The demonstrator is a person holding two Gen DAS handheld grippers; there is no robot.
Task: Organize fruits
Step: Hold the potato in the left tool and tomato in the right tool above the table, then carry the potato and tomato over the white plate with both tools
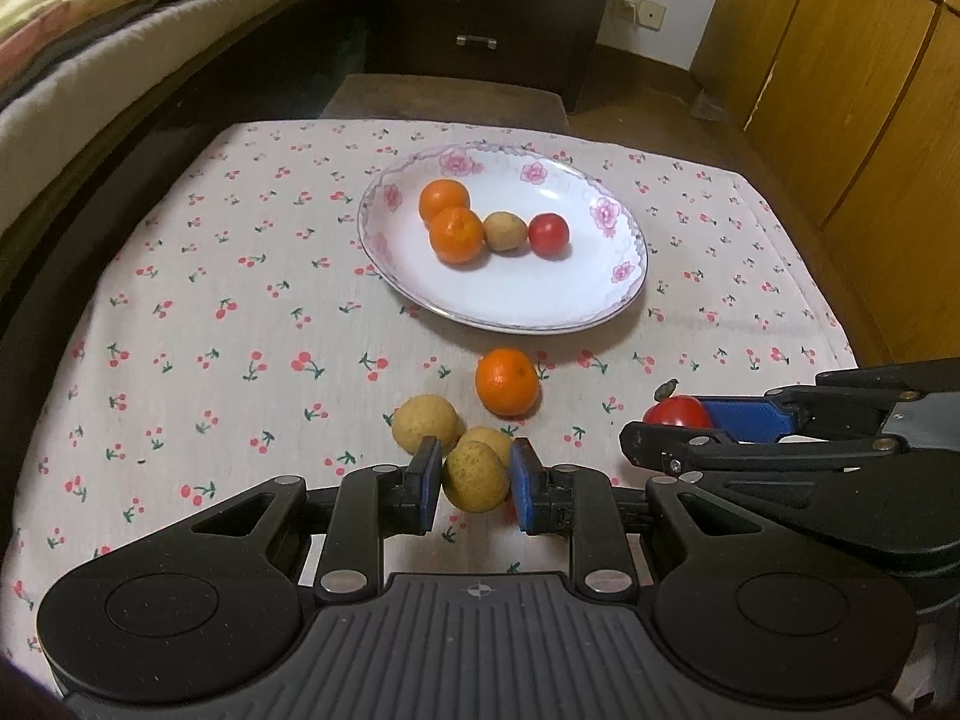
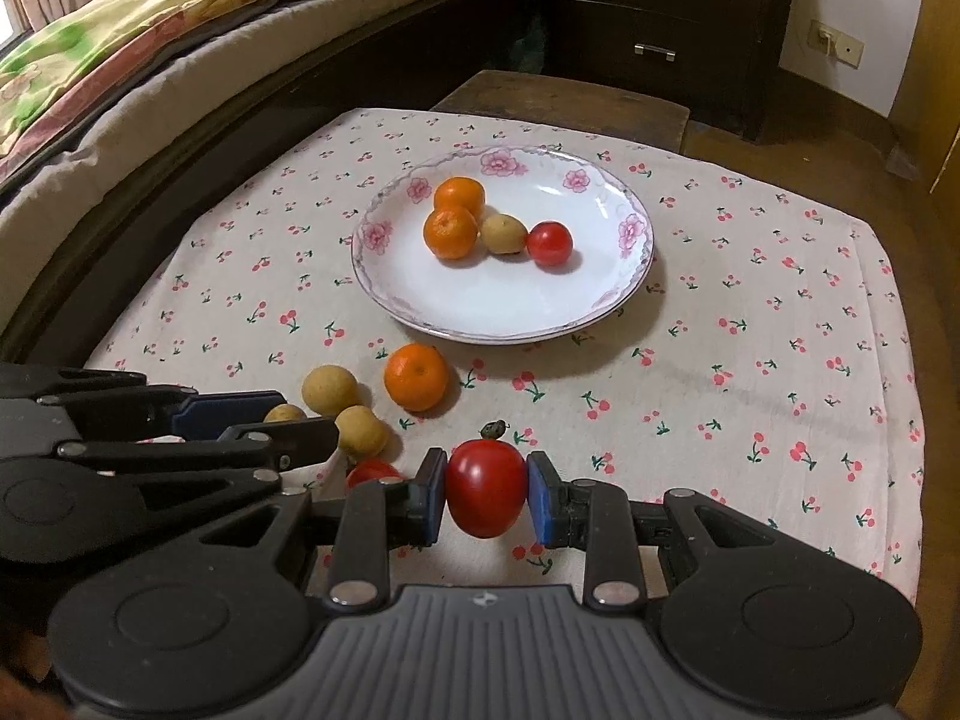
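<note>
My left gripper (image 1: 475,477) is shut on a yellow-brown round fruit (image 1: 475,476) near the table's front. Two more yellow-brown fruits (image 1: 423,423) lie just behind it, and an orange (image 1: 507,382) sits beyond them. My right gripper (image 2: 486,498) is shut on a red tomato (image 2: 485,495), to the right of the left gripper (image 2: 264,420). Another red fruit (image 2: 372,471) peeks out beside it on the cloth. The white flowered plate (image 1: 510,306) holds two oranges (image 1: 456,234), a yellow-brown fruit (image 1: 505,231) and a red fruit (image 1: 548,234).
The table wears a cherry-print cloth (image 1: 240,330). A bed (image 1: 90,60) runs along the left. A dark drawer chest (image 1: 480,6) and a brown stool (image 1: 444,102) stand behind the table. Wooden cabinets (image 1: 852,90) line the right.
</note>
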